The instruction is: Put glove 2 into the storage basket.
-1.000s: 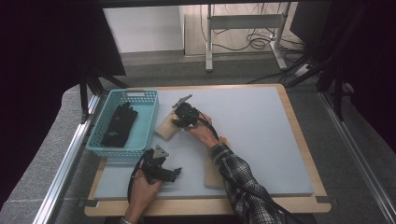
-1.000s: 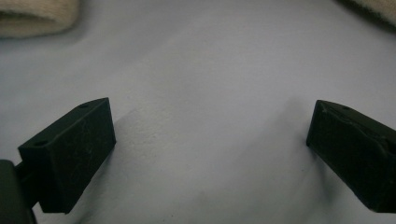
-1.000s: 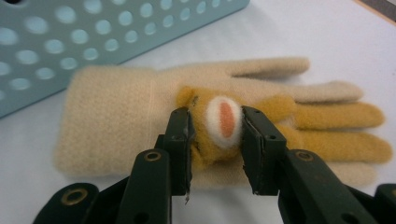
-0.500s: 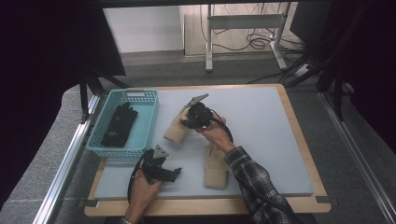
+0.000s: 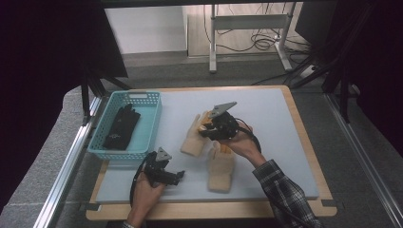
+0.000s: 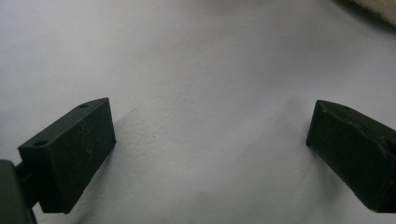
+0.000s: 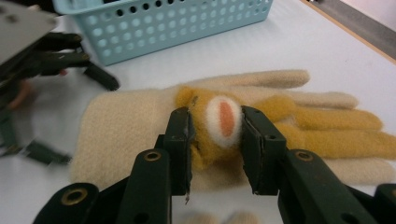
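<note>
Right gripper (image 7: 215, 140) view reveals, seemingly, a pinched glove (image 7: 224, 122) patch

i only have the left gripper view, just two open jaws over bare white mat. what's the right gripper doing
Observer: The right gripper is shut on a cream and mustard glove, pinching a round white patch with an orange centre.
Operator: is there a second glove
Observer: Yes, a matching glove lies flat on the mat, just below the right hand in the high view.
Operator: where would they go
Observer: Likely the blue basket at the table's left; a black glove already lies in it.
</note>
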`<action>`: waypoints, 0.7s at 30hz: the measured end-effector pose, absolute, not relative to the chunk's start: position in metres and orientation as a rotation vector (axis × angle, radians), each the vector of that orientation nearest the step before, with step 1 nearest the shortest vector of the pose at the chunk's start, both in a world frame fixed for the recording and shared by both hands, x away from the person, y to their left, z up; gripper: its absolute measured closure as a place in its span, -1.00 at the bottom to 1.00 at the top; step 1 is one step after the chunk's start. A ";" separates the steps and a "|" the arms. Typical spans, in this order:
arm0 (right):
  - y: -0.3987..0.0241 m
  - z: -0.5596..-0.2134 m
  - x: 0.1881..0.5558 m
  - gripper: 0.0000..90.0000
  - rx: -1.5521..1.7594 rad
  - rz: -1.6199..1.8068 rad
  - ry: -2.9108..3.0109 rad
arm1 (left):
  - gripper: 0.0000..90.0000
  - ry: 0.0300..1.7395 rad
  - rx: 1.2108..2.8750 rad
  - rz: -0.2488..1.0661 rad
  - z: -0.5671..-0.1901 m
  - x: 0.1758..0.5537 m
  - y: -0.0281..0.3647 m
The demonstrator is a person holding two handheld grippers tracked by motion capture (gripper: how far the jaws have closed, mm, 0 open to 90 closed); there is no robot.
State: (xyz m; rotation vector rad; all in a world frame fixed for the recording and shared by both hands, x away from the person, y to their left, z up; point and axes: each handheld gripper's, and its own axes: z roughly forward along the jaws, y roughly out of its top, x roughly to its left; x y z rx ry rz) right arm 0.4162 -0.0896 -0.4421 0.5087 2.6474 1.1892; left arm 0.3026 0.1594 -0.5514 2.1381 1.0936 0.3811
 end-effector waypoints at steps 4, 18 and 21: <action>-0.109 -0.438 0.402 0.42 0.475 1.189 2.657 | -0.97 1.095 2.141 0.381 -0.551 0.303 0.159; -0.158 -0.441 0.359 0.42 0.362 1.181 2.737 | -0.97 1.098 2.136 0.379 -0.551 0.303 0.159; -0.161 -0.446 0.352 0.42 0.342 1.158 2.760 | -0.97 1.100 2.135 0.379 -0.551 0.302 0.159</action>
